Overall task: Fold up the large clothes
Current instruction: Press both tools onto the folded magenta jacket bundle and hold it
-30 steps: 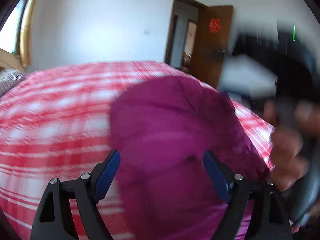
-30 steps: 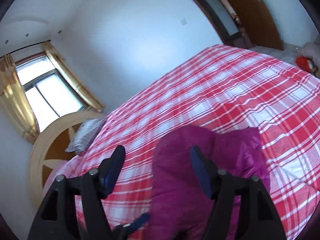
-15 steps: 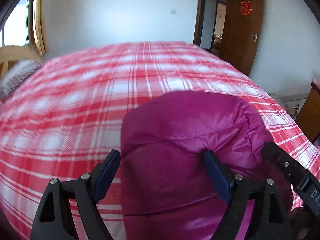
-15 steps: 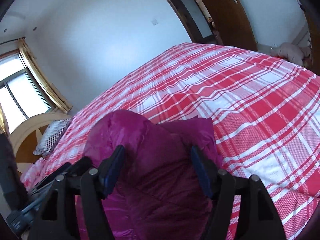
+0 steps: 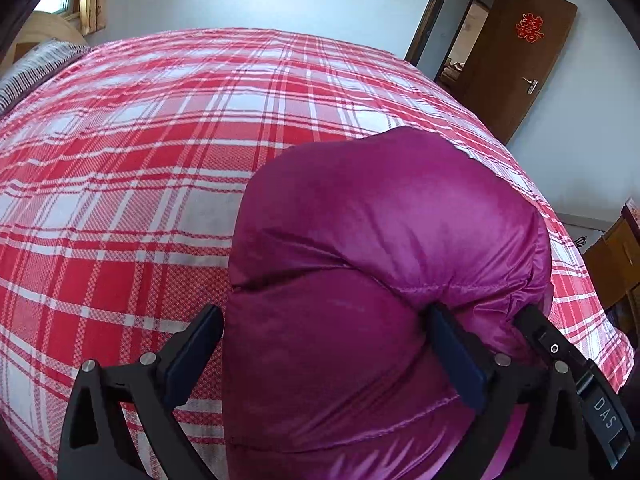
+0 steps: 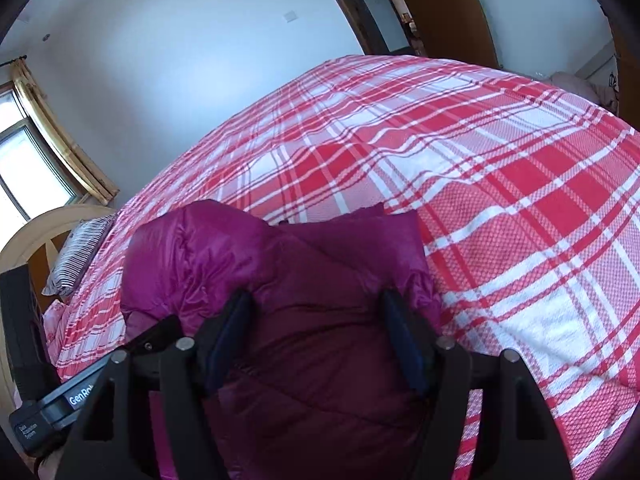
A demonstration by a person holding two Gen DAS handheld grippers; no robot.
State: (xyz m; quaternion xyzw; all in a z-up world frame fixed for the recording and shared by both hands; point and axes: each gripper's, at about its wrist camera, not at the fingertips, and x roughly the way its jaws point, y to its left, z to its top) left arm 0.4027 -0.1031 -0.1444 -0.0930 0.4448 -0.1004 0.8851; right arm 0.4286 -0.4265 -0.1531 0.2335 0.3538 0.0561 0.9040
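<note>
Left wrist: left tool [image 5: 323, 312] with jaws opening astride magenta jacket [image 5: 380, 220]; right tool [image 6: 315, 296] grip unclear.

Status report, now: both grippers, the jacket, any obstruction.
Left gripper opening, jacket between jaws. Right gripper clamped on jacket. Jacket bundled on plaid bed. No obstruction seen.

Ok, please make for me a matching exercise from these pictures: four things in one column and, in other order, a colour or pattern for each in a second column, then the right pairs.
Things:
1. puffy jacket
2. bedspread
3. pillow
4. door

Colour or pattern:
A. dark brown wood
B. red and white plaid
C. shiny magenta
D. thin dark and pale stripes

Right pairs: 1-C, 2-B, 3-D, 4-A
</note>
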